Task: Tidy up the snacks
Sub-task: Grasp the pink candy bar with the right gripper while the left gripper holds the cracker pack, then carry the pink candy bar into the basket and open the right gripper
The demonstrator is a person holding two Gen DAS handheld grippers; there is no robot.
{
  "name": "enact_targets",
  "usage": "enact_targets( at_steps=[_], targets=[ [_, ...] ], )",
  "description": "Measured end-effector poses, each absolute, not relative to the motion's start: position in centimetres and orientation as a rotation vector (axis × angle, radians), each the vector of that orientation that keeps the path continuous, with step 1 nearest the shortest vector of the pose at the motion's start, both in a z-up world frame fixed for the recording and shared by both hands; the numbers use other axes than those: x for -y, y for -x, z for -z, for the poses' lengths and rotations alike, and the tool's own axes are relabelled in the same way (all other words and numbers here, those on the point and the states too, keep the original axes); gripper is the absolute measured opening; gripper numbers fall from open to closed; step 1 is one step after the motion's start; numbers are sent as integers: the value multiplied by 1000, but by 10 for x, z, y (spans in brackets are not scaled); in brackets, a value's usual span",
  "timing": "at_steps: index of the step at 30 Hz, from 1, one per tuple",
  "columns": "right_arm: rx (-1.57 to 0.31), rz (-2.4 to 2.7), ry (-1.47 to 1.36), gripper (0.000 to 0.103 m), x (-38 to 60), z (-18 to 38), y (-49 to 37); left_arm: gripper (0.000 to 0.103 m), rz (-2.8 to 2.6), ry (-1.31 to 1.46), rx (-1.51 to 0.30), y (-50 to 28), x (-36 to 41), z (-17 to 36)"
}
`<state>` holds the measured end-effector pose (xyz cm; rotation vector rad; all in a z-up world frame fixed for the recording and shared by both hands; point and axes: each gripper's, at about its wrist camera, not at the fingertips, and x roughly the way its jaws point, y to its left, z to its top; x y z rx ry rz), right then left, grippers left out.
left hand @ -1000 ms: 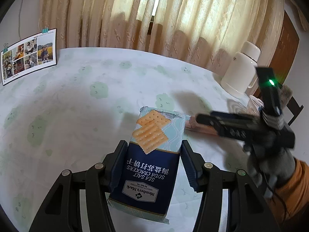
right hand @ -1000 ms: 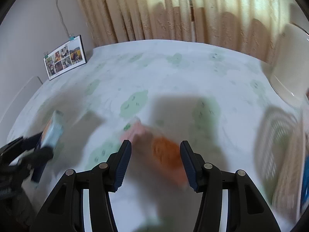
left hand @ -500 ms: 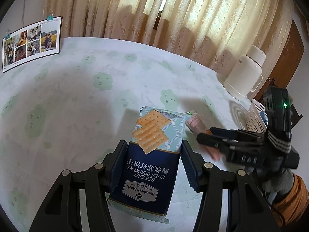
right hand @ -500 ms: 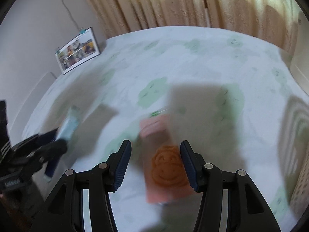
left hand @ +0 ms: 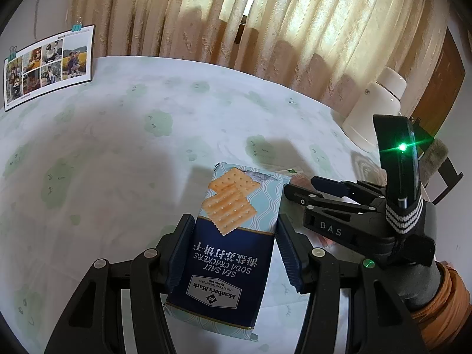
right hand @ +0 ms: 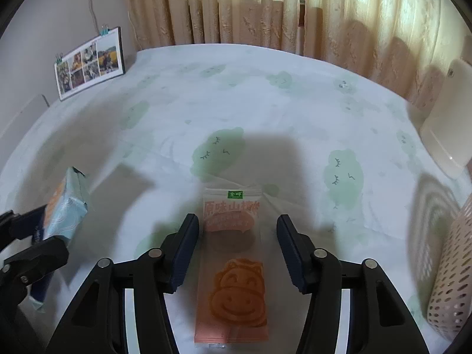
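Observation:
A blue pack of sea salt soda crackers (left hand: 230,250) is lifted off the table, with my left gripper (left hand: 233,253) shut on its long sides. In the right wrist view the same cracker pack (right hand: 66,203) shows at the far left. A pink snack packet (right hand: 236,295) with an orange smiling animal lies flat on the tablecloth (right hand: 236,103). My right gripper (right hand: 239,250) straddles it with its jaws closing. The left pad is almost at the packet's edge, and a gap remains at the right pad. In the left wrist view the right gripper (left hand: 301,184) sits just right of the crackers.
A pale perforated basket (right hand: 451,265) stands at the right edge of the table. A white thermos jug (left hand: 374,115) is behind it near the curtains. A clipped photo calendar (left hand: 47,65) leans at the far left. A gloved hand with an orange sleeve (left hand: 442,309) holds the right gripper.
My right gripper has moved forward over the pink packet, which now lies between its fingers, and its jaws have narrowed. The left gripper still holds the crackers in place.

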<state>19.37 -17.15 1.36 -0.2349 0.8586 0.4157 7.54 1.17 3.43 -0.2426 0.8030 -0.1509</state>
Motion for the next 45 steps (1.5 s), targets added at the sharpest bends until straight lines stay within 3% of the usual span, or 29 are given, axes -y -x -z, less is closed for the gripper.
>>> enact_targets(
  at_steps=[3,23,45],
  targets=[
    [-855,-414,226,36,173,-14,-190,52,152,241,-802,-76,-12,-34],
    [-709,-342,17,36,228,-72,-156,52,156,224,-805,-76,-10,-33],
    [-601,78,-235,36,406,-108,-156,51,160,220,-799,-74,-8,-32]
  ],
)
